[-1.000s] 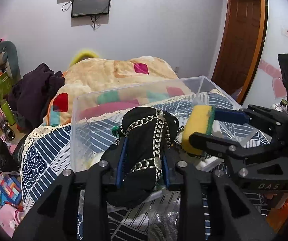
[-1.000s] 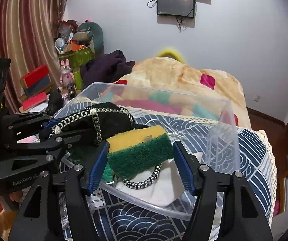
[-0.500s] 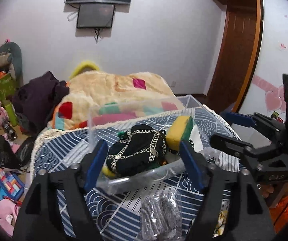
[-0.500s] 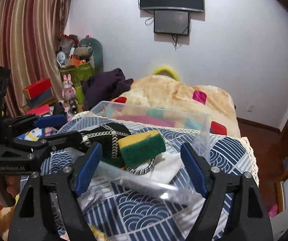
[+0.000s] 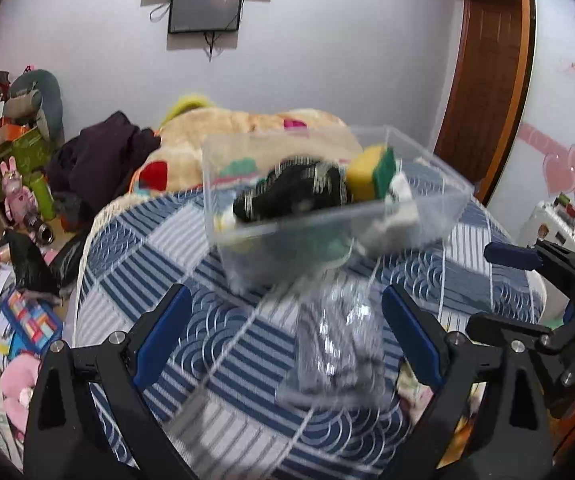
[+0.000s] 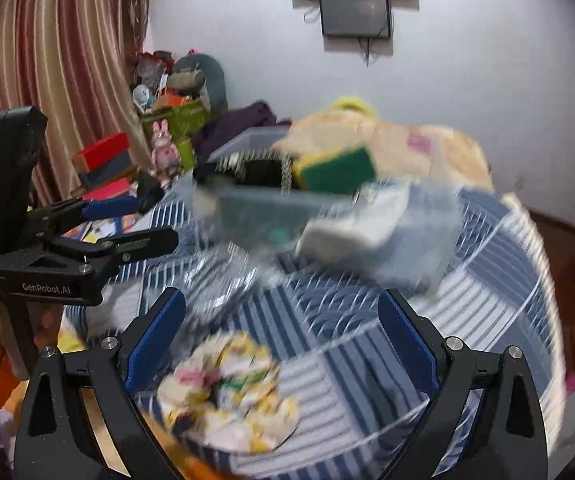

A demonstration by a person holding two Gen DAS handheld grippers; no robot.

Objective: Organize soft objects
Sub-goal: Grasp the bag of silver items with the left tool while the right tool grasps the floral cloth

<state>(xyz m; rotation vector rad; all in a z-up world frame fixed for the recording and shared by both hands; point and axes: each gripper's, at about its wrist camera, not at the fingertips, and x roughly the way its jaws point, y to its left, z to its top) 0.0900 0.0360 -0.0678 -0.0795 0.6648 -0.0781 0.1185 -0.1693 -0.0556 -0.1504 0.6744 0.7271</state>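
Observation:
A clear plastic bin [image 5: 427, 208] [image 6: 419, 256] stands on the blue patterned cloth. In it lie a black item with silver chains [image 5: 291, 192] [image 6: 259, 170], a yellow-green sponge [image 5: 373, 174] [image 6: 335, 170] and a white cloth [image 6: 351, 224]. A grey metallic scrubber in a clear bag [image 5: 335, 348] [image 6: 219, 280] lies in front of the bin. A yellow-white floral cloth [image 6: 227, 388] lies near the right gripper. My left gripper [image 5: 283, 336] [image 6: 131, 224] is open and empty. My right gripper [image 6: 281, 340] [image 5: 503, 280] is open and empty.
The blue patterned cloth [image 5: 159, 248] covers a round table. A blanket-covered bed [image 5: 247, 128] lies behind it. Toys, boxes and books [image 5: 15, 184] clutter the floor at the left. A wooden door [image 5: 487, 72] stands at the right. Both views are motion-blurred.
Both grippers let go of the black item and the sponge into the bin, opened wide, and drew back towards the near side of the table.

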